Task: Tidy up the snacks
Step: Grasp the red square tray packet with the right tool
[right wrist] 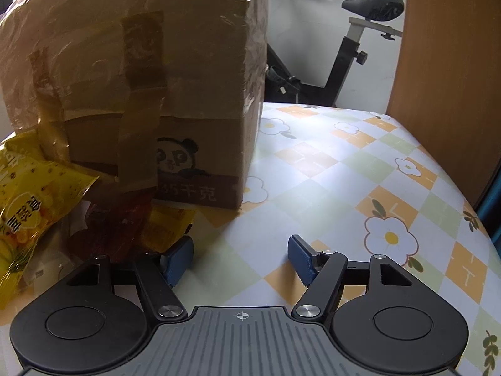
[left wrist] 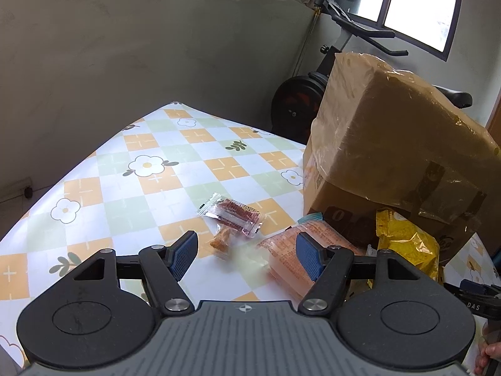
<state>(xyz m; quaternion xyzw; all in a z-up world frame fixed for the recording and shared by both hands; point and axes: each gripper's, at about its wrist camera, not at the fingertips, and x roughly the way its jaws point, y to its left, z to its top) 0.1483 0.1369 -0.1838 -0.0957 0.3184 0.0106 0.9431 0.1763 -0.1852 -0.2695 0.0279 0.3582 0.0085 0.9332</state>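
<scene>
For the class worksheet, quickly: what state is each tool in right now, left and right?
Left tool: open, holding nothing; small snack packets lie on the table ahead of it.
Right tool: open, nothing between its pads.

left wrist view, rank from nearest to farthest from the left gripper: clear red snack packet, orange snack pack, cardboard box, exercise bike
1. orange snack pack: right beside the left gripper, at its right-side finger.
2. clear red snack packet: just ahead of the fingers on the tablecloth.
3. cardboard box: farther back on the right.
4. exercise bike: beyond the table, behind the box.
</scene>
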